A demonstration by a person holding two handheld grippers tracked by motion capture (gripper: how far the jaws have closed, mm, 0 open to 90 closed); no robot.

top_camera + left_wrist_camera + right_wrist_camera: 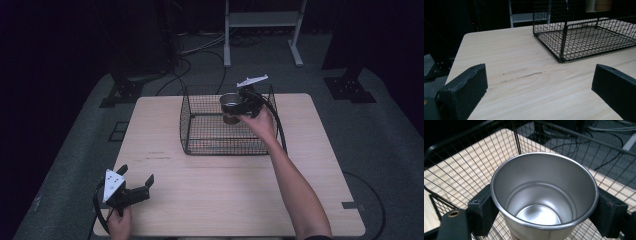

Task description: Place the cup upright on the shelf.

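Observation:
A metal cup with an open top and a brown lower band is clamped between the jaws of my right gripper. It hangs upright over the back right part of the black wire basket; the cup is above the basket's floor. My left gripper rests near the table's front left corner, jaws wide open with bare wood between them. In the left gripper view the basket stands ahead to the right, and the cup's lower part shows at the top edge.
The light wooden table has scuff marks left of the basket. Beyond the table's far edge stand a white frame, cables on the grey floor and dark stands.

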